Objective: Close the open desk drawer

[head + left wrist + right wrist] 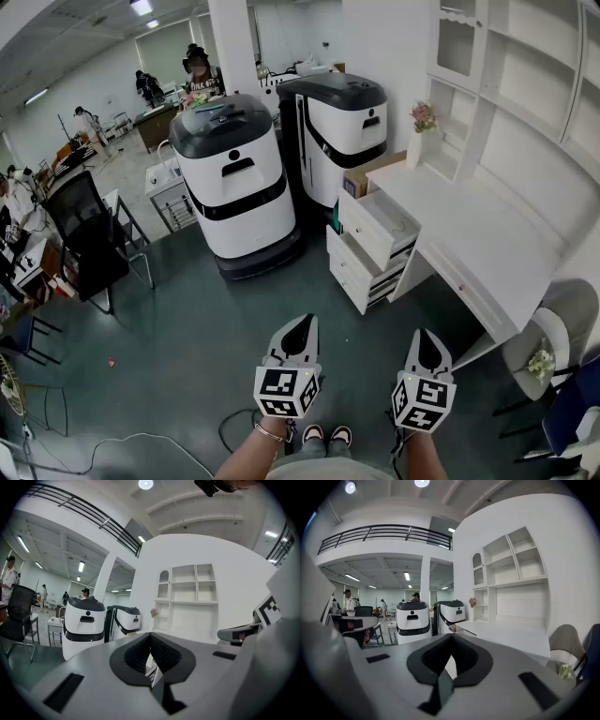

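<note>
Drawers [382,228] jut out from the desk [480,246], well apart from the left gripper [301,324] and right gripper [425,337], both closed and empty, probably ready for pushing.

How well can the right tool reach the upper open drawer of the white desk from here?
Probably not yet. The right tool hangs well short of the upper open drawer, with only floor between them. Nothing blocks the way, so stepping closer should bring it within reach.
</note>
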